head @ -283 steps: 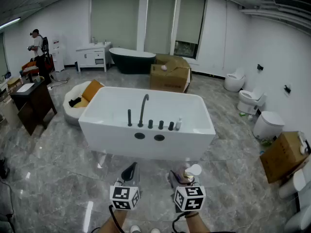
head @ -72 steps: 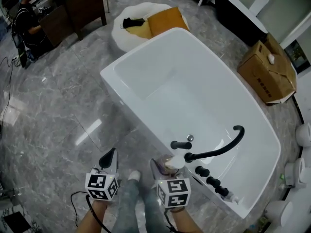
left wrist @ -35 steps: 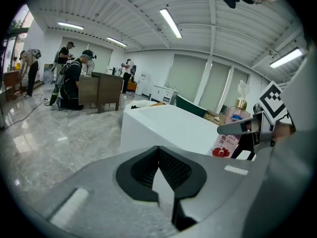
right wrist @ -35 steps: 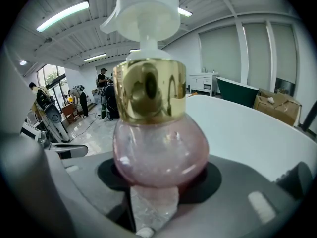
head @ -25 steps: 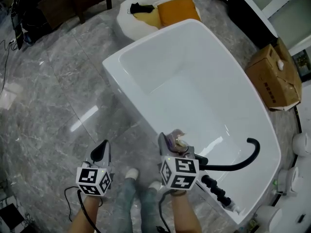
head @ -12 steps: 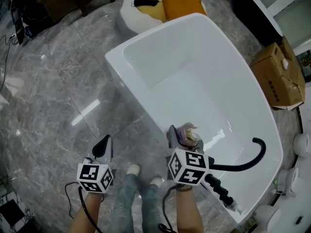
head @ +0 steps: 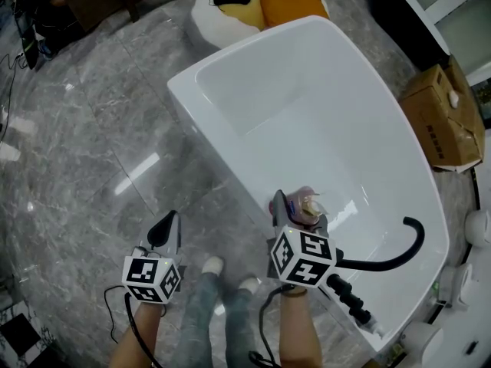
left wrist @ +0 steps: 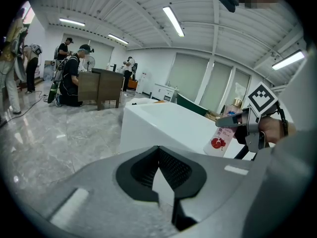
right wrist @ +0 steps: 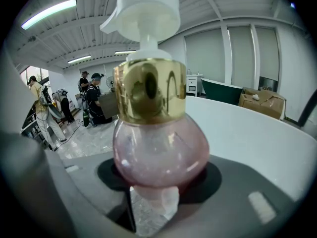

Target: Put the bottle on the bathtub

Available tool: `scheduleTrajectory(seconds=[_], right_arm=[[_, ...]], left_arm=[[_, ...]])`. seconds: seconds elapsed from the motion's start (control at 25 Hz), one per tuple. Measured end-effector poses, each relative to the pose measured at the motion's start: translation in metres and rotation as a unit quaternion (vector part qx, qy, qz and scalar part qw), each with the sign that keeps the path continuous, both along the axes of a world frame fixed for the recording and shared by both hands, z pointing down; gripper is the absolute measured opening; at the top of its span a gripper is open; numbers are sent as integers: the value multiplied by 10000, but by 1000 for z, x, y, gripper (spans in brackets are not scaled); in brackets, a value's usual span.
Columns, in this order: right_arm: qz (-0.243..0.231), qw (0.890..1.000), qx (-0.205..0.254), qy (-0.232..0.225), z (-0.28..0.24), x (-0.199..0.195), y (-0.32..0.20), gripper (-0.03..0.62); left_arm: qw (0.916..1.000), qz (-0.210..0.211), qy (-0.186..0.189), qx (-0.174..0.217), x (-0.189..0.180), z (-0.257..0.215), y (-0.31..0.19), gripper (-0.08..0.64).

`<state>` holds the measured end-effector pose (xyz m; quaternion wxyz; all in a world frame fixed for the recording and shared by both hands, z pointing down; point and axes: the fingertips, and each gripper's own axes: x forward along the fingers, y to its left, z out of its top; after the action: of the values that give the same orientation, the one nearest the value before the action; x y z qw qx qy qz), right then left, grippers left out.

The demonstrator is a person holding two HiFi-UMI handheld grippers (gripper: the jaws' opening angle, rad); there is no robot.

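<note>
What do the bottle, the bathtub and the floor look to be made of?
The bottle looks like clear, pink-tinted plastic or glass, see-through, with a shiny gold metallic-look collar and a matte white plastic pump. The bathtub is glossy white, likely acrylic or ceramic, with light glints on its wall. The floor is polished grey veined marble-look tile, mirroring lights.

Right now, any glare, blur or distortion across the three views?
Head view: sharp, wide-angle bend toward the edges, a light streak glares on the floor beside the bathtub. Right gripper view: strong fisheye, dark vignetted corners; the bottle fills the frame, its gold collar mirroring the room. Left gripper view: same fisheye and vignette, bright ceiling lights, a mosaic patch at top.
</note>
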<state>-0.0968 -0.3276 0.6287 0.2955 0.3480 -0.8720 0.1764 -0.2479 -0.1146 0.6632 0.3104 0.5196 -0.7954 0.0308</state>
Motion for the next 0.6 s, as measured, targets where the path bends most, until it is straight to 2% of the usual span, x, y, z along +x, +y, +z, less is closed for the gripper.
scheduleTrajectory(seconds=[0.6], right_arm=[[71,9999,109,12,0,-6,-7,233]], left_arm=[[10000,-31,78,-29,-5,8,3,9]])
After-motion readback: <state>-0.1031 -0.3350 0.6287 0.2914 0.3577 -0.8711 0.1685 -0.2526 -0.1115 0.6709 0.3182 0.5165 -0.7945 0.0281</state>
